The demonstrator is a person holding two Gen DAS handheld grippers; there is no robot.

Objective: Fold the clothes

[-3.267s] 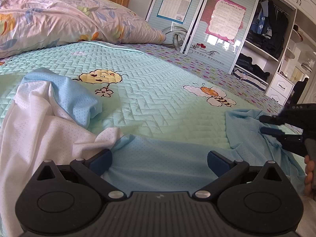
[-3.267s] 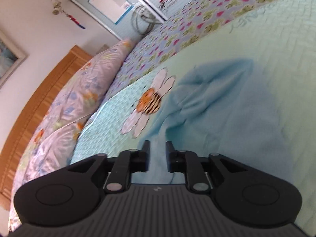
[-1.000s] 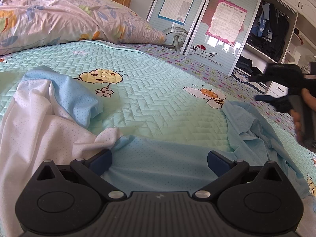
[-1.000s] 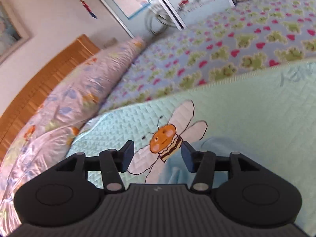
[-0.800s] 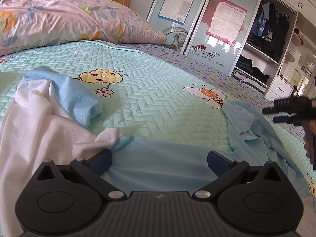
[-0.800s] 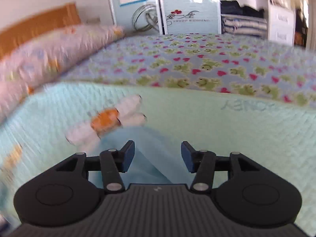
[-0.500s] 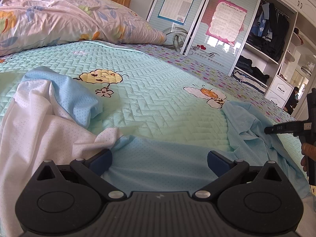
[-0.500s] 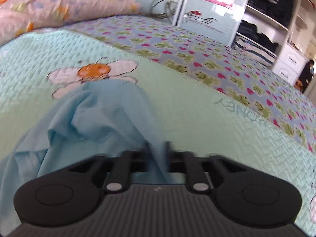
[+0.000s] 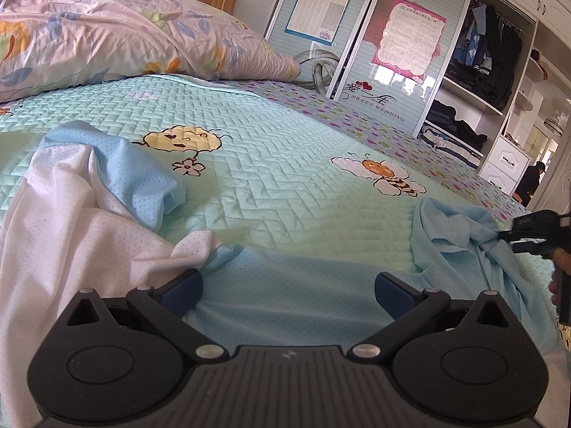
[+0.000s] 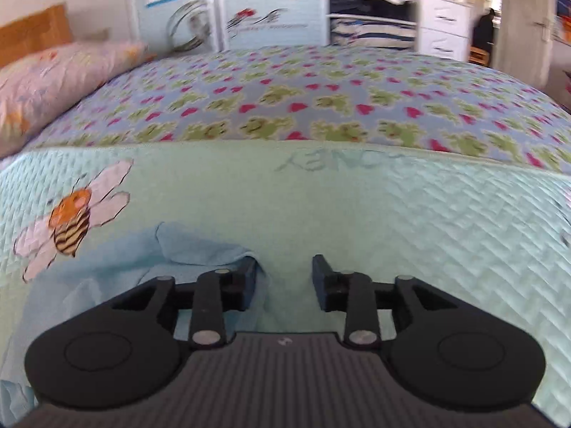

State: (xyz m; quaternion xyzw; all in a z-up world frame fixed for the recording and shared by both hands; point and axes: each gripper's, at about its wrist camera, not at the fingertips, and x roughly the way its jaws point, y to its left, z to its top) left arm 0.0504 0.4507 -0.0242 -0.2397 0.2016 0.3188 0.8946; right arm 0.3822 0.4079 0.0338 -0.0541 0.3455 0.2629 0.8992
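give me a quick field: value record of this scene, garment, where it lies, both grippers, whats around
garment: light blue and white shirt, unfolded, rumpled
surface: mint quilted bedspread with bee print
left gripper: open, fingers wide over the blue fabric, not pinching it
right gripper: open, at the bunched blue edge of the shirt, cloth against one finger
background: floral pillow, open wardrobe
fold state: not yet folded

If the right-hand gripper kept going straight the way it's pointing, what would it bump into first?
Probably the mint quilted bedspread. The right gripper is open, the light blue garment touching only its left finger. Ahead between the fingers lies bare quilt, though depth is uncertain.
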